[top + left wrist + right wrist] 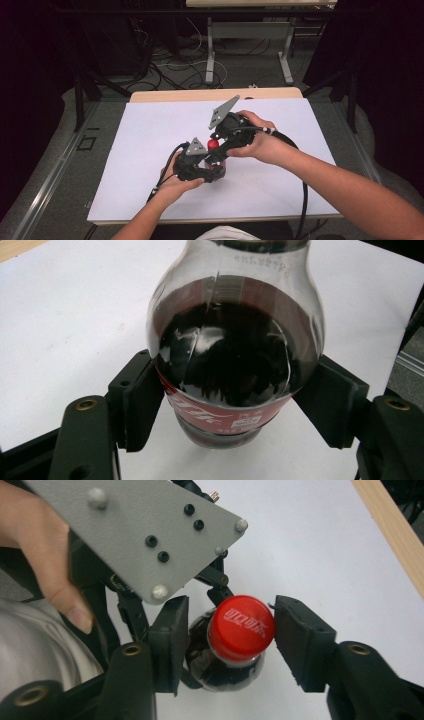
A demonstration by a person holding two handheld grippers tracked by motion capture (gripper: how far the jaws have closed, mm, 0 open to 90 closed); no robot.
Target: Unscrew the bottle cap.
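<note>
On the white table [150, 150], the left gripper [235, 405] clamps the cola bottle [235, 355] while the right gripper's [227, 635] parted jaws flank its red cap [241, 626].

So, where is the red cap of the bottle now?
In the right gripper view, the red cap sits between the right hand-held gripper jaws, atop the cola bottle clamped by the left hand-held gripper, mid-table.

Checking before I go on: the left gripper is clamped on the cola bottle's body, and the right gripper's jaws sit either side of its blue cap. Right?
Not quite: the cap is red, not blue, as the right gripper view shows. The rest holds: the left gripper is clamped on the cola bottle, and the right gripper has its jaws either side of the cap.
</note>
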